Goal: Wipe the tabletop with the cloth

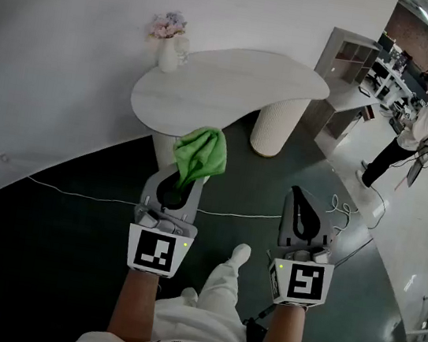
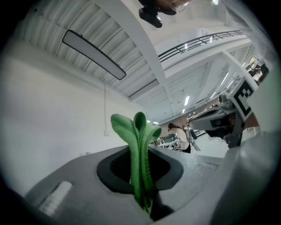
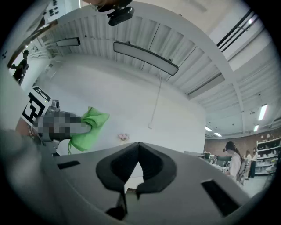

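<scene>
Cloth (image 1: pixel 201 153), green and bunched, sticks up from my left gripper (image 1: pixel 178 187), whose jaws pinch it tight. My right gripper (image 1: pixel 302 199) is pressed together on nothing. The white tabletop (image 1: pixel 235 82) lies at twelve o'clock, a flower vase (image 1: pixel 168 54) at its ten o'clock edge.

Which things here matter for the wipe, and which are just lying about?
For the job:
green cloth, clamped in the left gripper
white tabletop

Just about:
vase of flowers at the tabletop's far edge
cable on the floor
shelf unit
person standing off to the right
right gripper, shut and empty
</scene>
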The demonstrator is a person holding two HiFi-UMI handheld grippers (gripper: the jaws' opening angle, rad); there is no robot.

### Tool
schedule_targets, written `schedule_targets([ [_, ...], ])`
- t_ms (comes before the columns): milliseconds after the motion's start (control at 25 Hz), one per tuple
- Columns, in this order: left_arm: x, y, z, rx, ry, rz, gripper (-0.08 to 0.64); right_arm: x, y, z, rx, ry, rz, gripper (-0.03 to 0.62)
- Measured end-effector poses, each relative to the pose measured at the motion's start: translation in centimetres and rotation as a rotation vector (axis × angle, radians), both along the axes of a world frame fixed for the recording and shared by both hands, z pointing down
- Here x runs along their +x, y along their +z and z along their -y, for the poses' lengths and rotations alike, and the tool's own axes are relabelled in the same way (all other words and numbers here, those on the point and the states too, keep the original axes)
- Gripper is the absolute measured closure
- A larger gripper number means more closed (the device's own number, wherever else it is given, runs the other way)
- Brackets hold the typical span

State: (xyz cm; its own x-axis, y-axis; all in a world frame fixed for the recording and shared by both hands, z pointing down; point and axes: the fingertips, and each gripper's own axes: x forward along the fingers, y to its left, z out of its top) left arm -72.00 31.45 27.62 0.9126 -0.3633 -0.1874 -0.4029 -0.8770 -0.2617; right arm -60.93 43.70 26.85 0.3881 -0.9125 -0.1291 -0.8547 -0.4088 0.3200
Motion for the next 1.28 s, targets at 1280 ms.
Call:
schedule_targets([
  [1280, 9.3, -1.9, 11.7, 0.005, -0.149, 0.036, 0.511, 14.5, -1.6, 10.9, 0.074, -0.043, 0.107, 0.597],
])
